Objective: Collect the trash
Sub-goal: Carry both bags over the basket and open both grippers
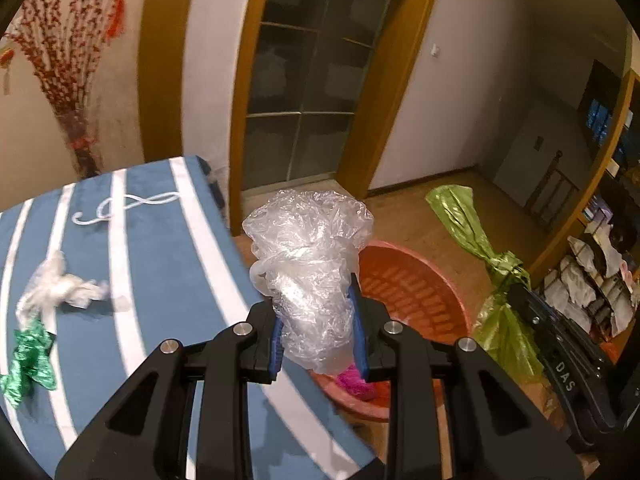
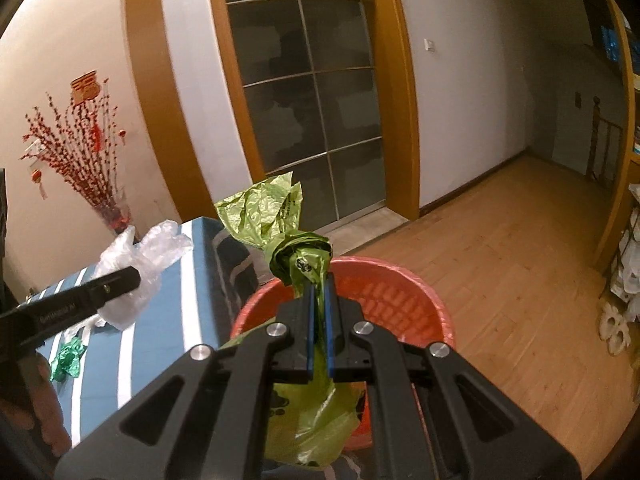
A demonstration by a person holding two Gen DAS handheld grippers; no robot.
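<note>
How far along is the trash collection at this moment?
Done: a pink scrap already lies in the red basket. In hand: the left tongs grip a clear plastic bag and the right tongs a knotted green bag, both held near the basket, not yet dropped. Left: a white plastic wad and a green foil wrapper on the striped tablecloth.

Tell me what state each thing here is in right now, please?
Left gripper: shut on the clear plastic bag, held above the basket's edge.
Right gripper: shut on the green bag, held over the basket.
Red basket: upright, open-topped, on the floor.
White wad: crumpled on the table.
Green foil scrap: crumpled on the table.
</note>
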